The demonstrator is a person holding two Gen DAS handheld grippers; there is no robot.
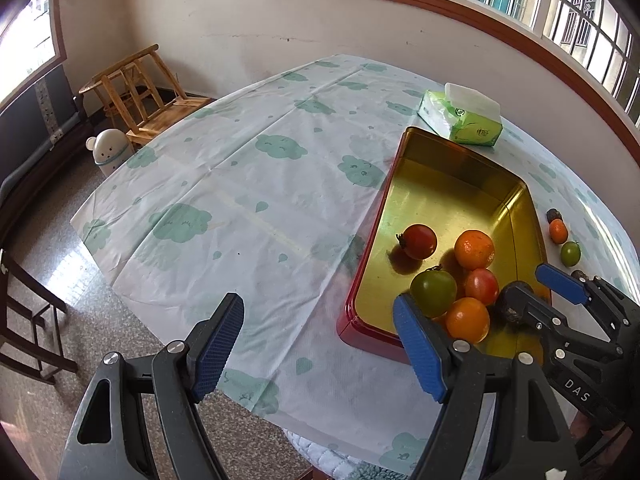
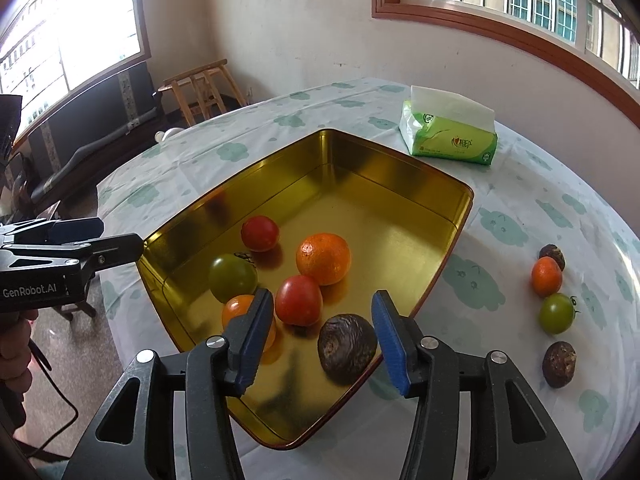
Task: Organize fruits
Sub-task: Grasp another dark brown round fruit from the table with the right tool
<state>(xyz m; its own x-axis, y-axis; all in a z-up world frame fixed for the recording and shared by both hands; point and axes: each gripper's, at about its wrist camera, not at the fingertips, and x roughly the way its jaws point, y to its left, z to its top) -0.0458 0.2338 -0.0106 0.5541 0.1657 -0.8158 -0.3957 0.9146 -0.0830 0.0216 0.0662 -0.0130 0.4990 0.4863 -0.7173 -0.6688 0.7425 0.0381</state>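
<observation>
A gold tin tray (image 2: 384, 216) with red outer walls (image 1: 360, 338) holds two red tomatoes (image 2: 259, 233), two oranges (image 2: 323, 258), a green tomato (image 2: 233, 277) and a dark wrinkled fruit (image 2: 346, 347). My right gripper (image 2: 322, 304) is open over the tray's near corner. The dark fruit lies on the tray floor between its blue pads (image 2: 391, 340), with a gap on its left side. My left gripper (image 1: 318, 302) is open and empty over the tablecloth, left of the tray. Right of the tray lie two dark fruits (image 2: 559, 364), an orange (image 2: 546, 277) and a green tomato (image 2: 556, 313).
A green tissue pack (image 2: 450, 136) stands behind the tray. The cloud-print tablecloth (image 1: 240, 184) covers a round table, whose edge runs close below both grippers. Wooden stools (image 1: 144, 92) and a small white bin (image 1: 109, 152) stand on the floor beyond. A hand (image 2: 16, 344) holds the left gripper.
</observation>
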